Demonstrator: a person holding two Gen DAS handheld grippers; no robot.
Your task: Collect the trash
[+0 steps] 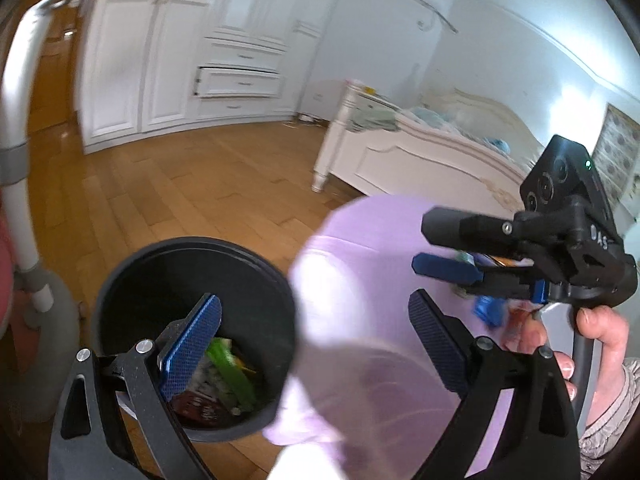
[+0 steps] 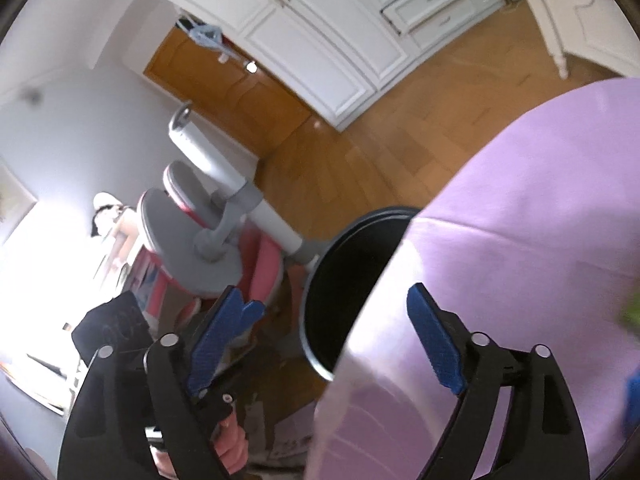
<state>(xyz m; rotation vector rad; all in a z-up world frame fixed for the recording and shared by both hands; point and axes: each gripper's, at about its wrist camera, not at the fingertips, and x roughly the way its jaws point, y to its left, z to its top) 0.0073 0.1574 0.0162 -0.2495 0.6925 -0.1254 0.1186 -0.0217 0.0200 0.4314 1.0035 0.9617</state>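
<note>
Two grippers, both wide open, nothing held. Left gripper (image 1: 316, 344) hovers above black round bin (image 1: 120, 276) on wood floor (image 1: 180, 184); trash (image 1: 228, 376) inside: green wrapper, dark red packet, crumpled bits. Right gripper (image 2: 316, 340) over lilac tabletop (image 2: 540, 220), bin just beside its edge.

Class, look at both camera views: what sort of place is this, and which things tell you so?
Most likely a bedroom in a home. A white bed with bedding stands on a wooden floor, and a white built-in wardrobe with drawers lines the wall.
</note>
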